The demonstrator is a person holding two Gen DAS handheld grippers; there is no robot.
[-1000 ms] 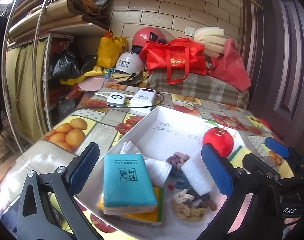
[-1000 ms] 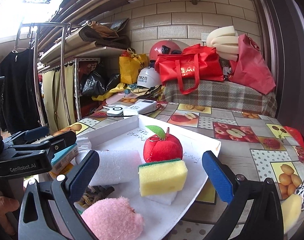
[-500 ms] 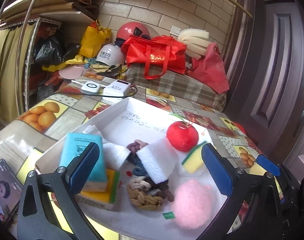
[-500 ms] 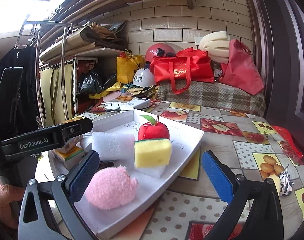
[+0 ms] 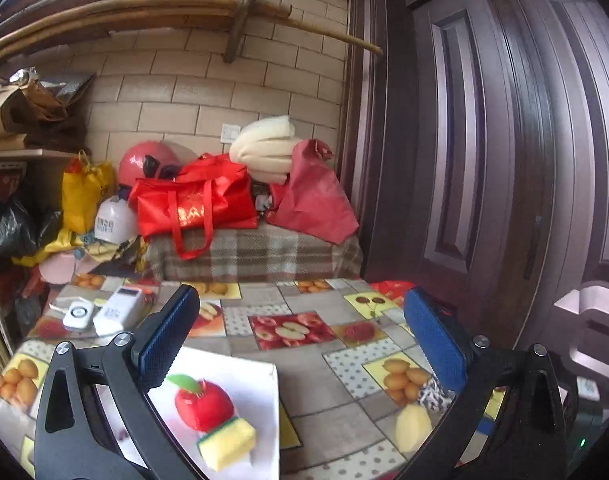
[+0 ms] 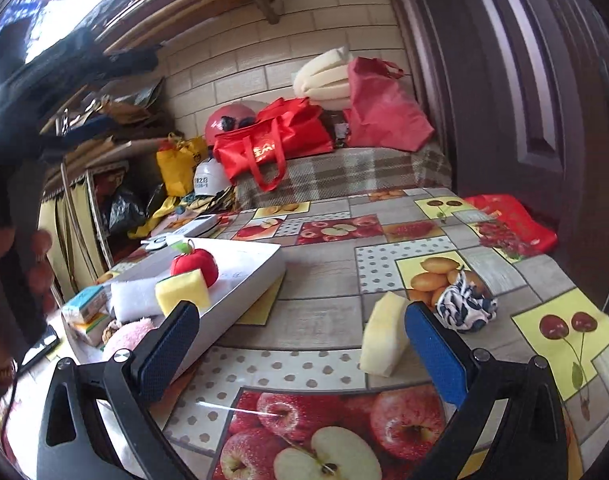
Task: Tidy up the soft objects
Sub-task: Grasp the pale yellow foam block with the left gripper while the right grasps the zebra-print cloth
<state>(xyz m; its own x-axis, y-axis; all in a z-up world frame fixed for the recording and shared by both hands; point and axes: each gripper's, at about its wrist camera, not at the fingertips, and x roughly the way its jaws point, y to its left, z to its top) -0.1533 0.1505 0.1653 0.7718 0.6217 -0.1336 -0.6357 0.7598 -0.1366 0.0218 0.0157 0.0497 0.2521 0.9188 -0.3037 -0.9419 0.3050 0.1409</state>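
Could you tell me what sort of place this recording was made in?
Probably a cluttered home storage or entry room: a table with a fruit-print oilcloth, helmets and red bags heaped against a brick wall, and a dark wooden door alongside.

The tablecloth (image 6: 324, 268) looks like glossy printed plastic — light glints off it. The tray (image 6: 240, 280) is smooth, matt white, like card. On it, the apple (image 6: 194, 264) is plush red cloth, the sponge (image 6: 182, 292) porous yellow foam, the pink ball (image 6: 124, 338) fuzzy. The gripper pads (image 6: 434, 354) are blue and finely textured — their arms matt black plastic with metal screws.
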